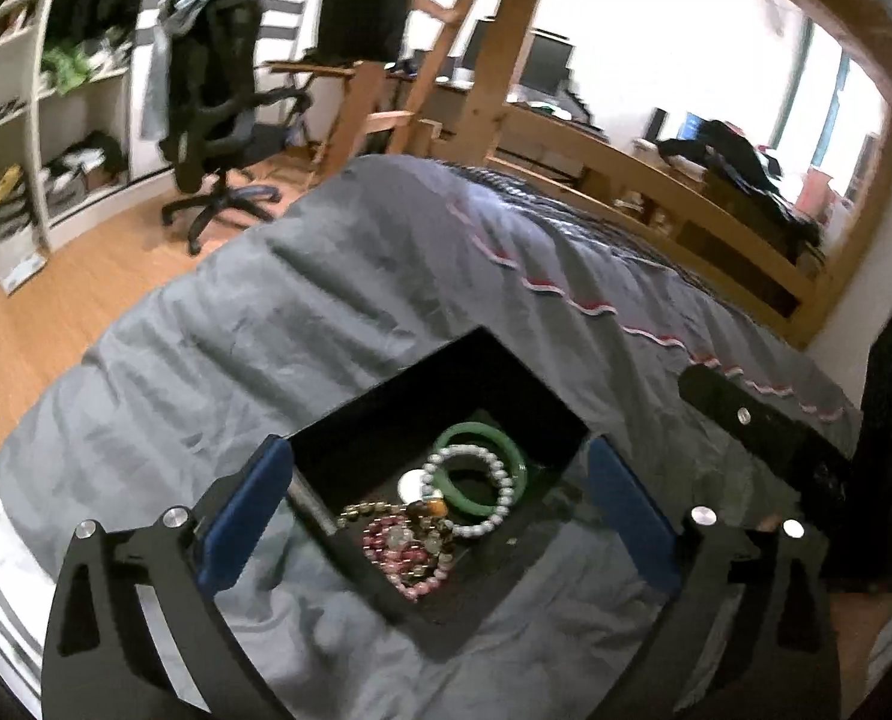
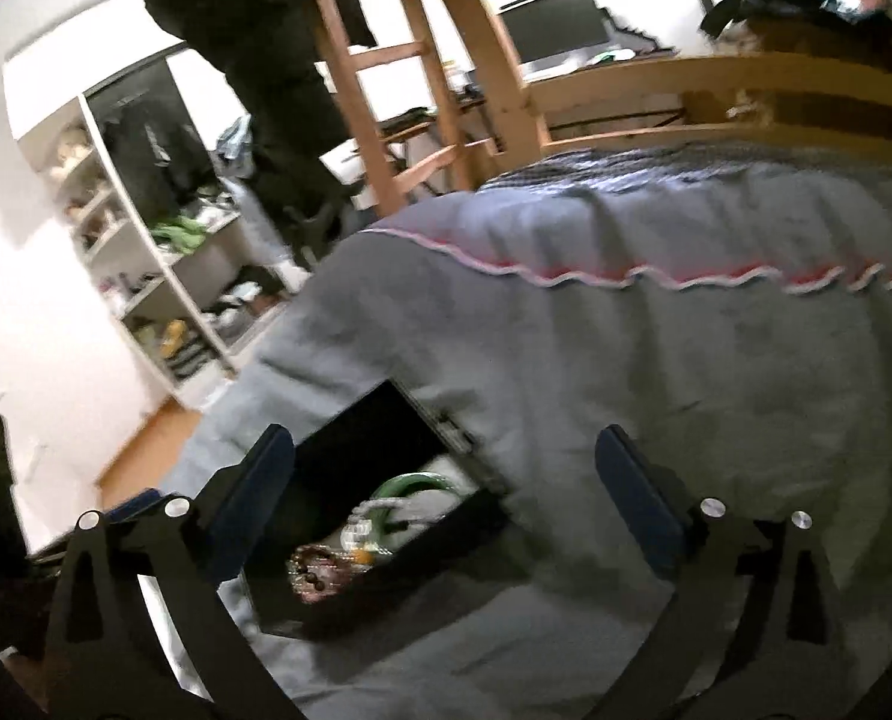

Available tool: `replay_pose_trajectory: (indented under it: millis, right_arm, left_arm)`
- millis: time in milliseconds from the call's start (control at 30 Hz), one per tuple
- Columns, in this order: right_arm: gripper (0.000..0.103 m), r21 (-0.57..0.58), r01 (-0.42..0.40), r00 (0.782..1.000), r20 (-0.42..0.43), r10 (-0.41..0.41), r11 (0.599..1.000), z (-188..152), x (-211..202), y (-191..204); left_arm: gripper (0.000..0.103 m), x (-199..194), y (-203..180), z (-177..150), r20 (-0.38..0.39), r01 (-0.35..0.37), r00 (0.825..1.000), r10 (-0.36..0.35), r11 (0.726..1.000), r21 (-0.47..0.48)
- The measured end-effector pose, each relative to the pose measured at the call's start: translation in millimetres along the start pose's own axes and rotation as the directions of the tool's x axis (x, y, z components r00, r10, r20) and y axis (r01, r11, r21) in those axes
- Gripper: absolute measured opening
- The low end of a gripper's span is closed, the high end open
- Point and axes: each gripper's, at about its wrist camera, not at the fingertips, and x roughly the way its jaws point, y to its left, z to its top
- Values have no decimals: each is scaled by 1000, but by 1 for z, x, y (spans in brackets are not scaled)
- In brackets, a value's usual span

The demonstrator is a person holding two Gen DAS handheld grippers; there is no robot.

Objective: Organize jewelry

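Note:
An open black box (image 1: 386, 420) lies on the grey bedcover (image 1: 266, 312). Inside it are a green bangle (image 1: 521, 468), a white bead bracelet (image 1: 506, 483), a pink bead bracelet (image 1: 398, 546) and brownish beads (image 1: 362, 510), piled together. My left gripper (image 1: 440, 447) hangs open just over the box, its blue pads on either side of the box and touching nothing. In the right wrist view the box (image 2: 356, 438) sits low and left, with the bangle (image 2: 410, 486) and pink beads (image 2: 320, 576) showing. My right gripper (image 2: 446, 435) is open and empty beside it.
A black office chair (image 1: 218, 120) and white shelves (image 1: 44, 138) stand on the wood floor (image 1: 56, 312) to the left. A wooden ladder (image 2: 380, 96) and bunk frame (image 1: 656, 180) rise behind the bed. A desk with a monitor (image 2: 554, 18) is farther back.

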Motion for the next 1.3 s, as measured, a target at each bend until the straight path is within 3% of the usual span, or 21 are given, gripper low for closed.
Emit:
replay_pose_trajectory:
  millis: [200,300,533,633,700,767,867,933,1000,1100,1133,1233,1300]
  right_arm:
    - [99,-63,115,993,50,-112,991,9,-35,-10]
    - [99,-53,141,989,54,-139,989,8,-55,-19]
    - [99,-32,149,989,-22,-149,988,-20,-99,-53]
    - [90,-19,116,989,-92,-117,993,-35,-96,-74]
    - [75,-3,116,985,-129,-115,993,-38,-87,-87]
    - [53,2,125,972,-201,-122,992,-43,-71,-99]
    - [37,-53,48,942,-328,-63,997,-56,-49,-96]
    - [34,-111,-11,920,-391,-34,994,-68,-38,-86]
    - [32,-152,-73,882,-472,-8,986,-83,-21,-75]
    - [32,-189,-80,815,-577,-45,979,-103,6,-70]
    - [32,-182,-64,803,-594,-58,981,-107,13,-73]
    - [28,-158,-70,789,-612,-42,985,-111,22,-77]
    - [11,-146,-54,801,-597,-44,988,-106,22,-81]
  left_arm:
    - [97,3,-25,-8,-14,108,994,-108,990,92]
    - [97,5,-40,-15,-38,192,981,-188,971,141]
    - [97,20,-94,-51,-188,367,927,-323,884,289]
    - [96,30,-115,-73,-256,417,903,-345,846,333]
    - [85,37,-124,-87,-295,439,890,-347,828,349]
    - [74,47,-134,-101,-348,470,869,-353,809,353]
    - [63,57,-143,-114,-386,493,851,-356,794,356]
    - [57,63,-145,-122,-419,509,836,-354,784,354]
    - [45,70,-148,-129,-455,506,828,-327,785,358]
    - [40,83,-146,-137,-490,500,818,-301,794,346]
    - [40,87,-144,-139,-499,499,814,-296,797,340]
    - [38,94,-141,-143,-509,489,813,-281,805,336]
    - [38,94,-139,-141,-507,498,809,-299,807,318]
